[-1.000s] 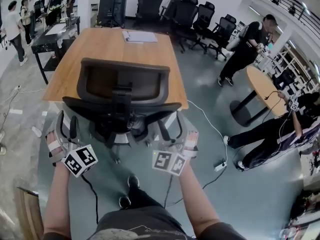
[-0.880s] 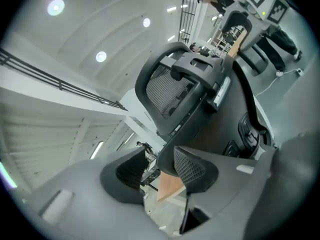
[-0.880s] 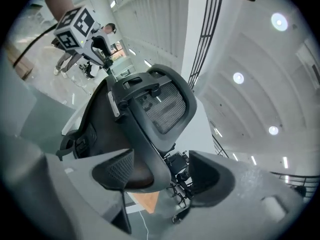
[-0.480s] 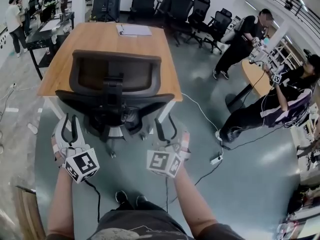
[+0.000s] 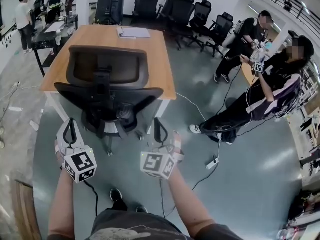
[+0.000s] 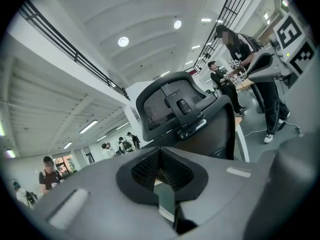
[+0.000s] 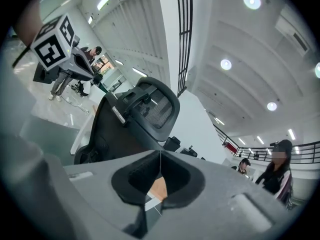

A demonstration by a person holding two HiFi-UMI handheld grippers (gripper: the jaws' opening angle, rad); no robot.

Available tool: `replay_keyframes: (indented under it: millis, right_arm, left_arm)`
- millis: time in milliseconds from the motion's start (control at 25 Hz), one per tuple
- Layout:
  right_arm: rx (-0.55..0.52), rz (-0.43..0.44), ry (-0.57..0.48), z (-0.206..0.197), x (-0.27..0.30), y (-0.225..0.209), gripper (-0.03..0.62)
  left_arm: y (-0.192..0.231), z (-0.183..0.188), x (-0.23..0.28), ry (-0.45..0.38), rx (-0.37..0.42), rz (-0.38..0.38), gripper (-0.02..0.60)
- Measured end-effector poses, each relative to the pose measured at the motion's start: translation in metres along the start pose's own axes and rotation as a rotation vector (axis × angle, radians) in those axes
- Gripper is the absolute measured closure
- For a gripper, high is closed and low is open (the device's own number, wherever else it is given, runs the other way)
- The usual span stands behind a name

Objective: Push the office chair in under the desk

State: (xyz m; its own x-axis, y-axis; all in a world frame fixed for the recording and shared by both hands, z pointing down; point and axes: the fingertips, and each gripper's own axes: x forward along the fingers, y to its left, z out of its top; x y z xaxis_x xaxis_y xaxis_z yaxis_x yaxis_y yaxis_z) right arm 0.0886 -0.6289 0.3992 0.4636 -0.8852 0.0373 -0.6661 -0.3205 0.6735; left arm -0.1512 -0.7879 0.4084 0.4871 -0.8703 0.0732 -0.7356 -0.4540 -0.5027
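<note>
The left gripper (image 5: 70, 126) holds its jaws pressed together with nothing between them; they have just been closing. The jaws of the right gripper (image 5: 159, 126) have also just been closing and now meet, empty. The black office chair with a mesh backrest (image 5: 107, 79) stands just ahead of both pairs of jaws, its back turned toward them, untouched. Beyond it is the wooden-topped bench (image 5: 155, 54), with the chair at its near edge.
</note>
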Motion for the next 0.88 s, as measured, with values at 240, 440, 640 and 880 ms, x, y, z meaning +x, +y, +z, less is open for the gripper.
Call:
replay_keyframes:
  millis: [240,440,640,880]
  right_arm:
    - [0.031,0.028,-0.020,-0.013,-0.042,-0.017,0.602]
    - [0.051,0.066,-0.040,-0.021,-0.079,-0.020,0.603]
    - [0.100,0.113,-0.088,-0.015,-0.116,-0.022,0.603]
    - [0.178,0.179,-0.161,0.003,-0.146,-0.016,0.603]
  left_arm:
    - [-0.023,0.016,-0.055,0.015,-0.039,0.009,0.563]
    - [-0.040,0.028,-0.098,0.025,-0.082,0.021,0.562]
    - [-0.047,0.044,-0.145,0.028,-0.132,0.047,0.563]
    - [-0.035,0.056,-0.183,0.034,-0.247,0.055,0.563]
